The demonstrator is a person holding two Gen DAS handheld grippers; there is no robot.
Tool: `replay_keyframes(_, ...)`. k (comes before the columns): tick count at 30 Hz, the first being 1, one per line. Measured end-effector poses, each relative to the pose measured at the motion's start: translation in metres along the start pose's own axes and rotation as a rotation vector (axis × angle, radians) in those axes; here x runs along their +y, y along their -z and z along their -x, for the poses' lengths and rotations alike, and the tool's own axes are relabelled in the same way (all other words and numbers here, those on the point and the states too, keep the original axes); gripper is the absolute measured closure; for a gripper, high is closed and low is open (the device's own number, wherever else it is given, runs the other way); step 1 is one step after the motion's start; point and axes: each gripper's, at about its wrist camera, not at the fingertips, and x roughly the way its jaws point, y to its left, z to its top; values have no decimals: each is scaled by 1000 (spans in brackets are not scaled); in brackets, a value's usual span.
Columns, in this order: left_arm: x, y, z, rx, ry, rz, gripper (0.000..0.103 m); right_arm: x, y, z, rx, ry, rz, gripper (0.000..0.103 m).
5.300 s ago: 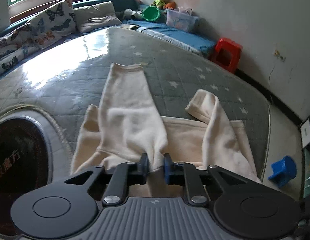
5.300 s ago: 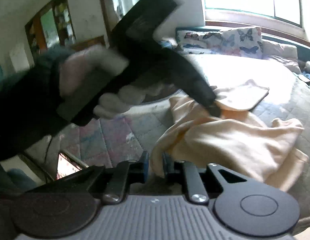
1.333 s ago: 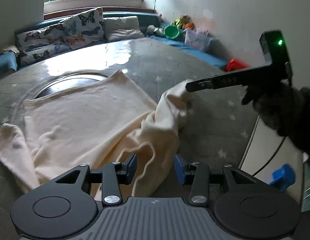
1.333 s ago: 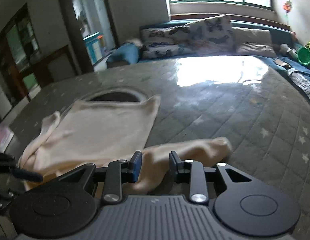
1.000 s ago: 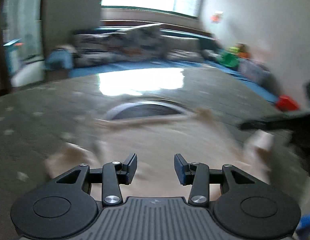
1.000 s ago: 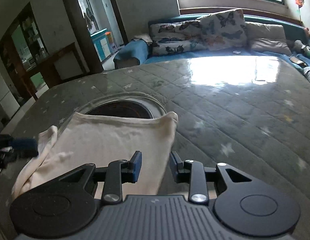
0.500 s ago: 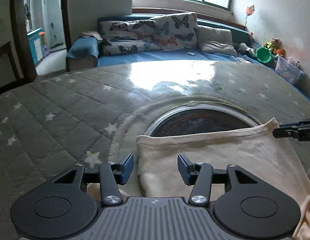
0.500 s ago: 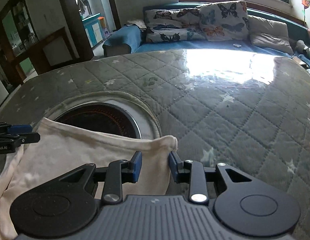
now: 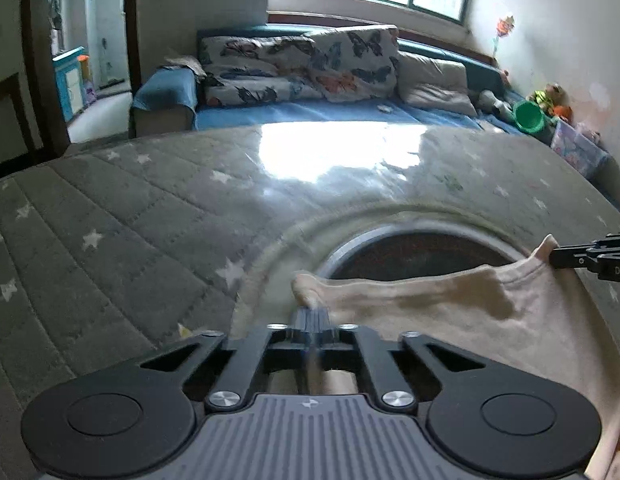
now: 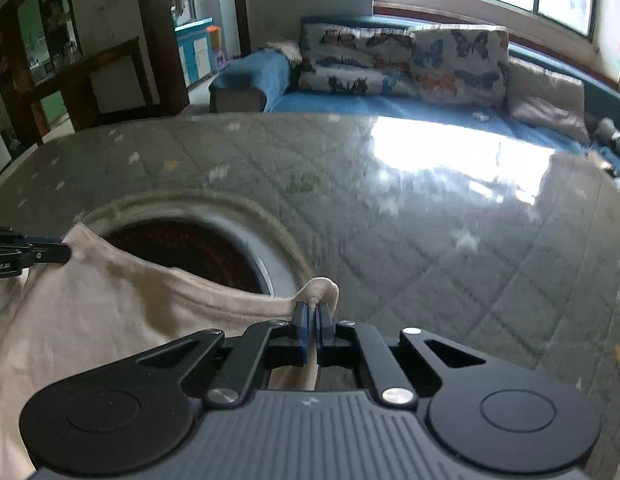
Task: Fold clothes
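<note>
A cream garment [image 9: 470, 320] lies on the grey quilted star-pattern table cover [image 9: 129, 232], its far hem stretched across a round dark opening [image 9: 422, 252]. My left gripper [image 9: 312, 314] is shut on the hem's left corner. My right gripper [image 10: 312, 312] is shut on the hem's right corner, and the garment [image 10: 109, 320] spreads to its left. Each gripper's tip shows at the edge of the other view, the right one [image 9: 582, 258] and the left one [image 10: 33, 256], pinching the cloth.
A blue sofa [image 9: 310, 108] with butterfly cushions [image 9: 301, 68] runs behind the table under the window. A green bowl [image 9: 530, 116], toys and a plastic box [image 9: 574, 148] sit at the right. A doorway and dark wooden furniture [image 10: 89, 76] are at the left.
Both grippers have closed on the two corners of the far hem, which were between open jaws half a second ago. The hem is now pulled up and taut between them.
</note>
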Motion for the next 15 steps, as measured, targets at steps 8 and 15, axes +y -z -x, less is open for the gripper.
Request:
replay_keyframes(8, 13, -19, 5, -58, -41, 61, 97, 8, -34, 5, -75, -26, 11, 94)
replay_keyframes(15, -18, 4, 57, -73, 132, -30, 97, 32, 6, 54, 23, -193, 72, 93)
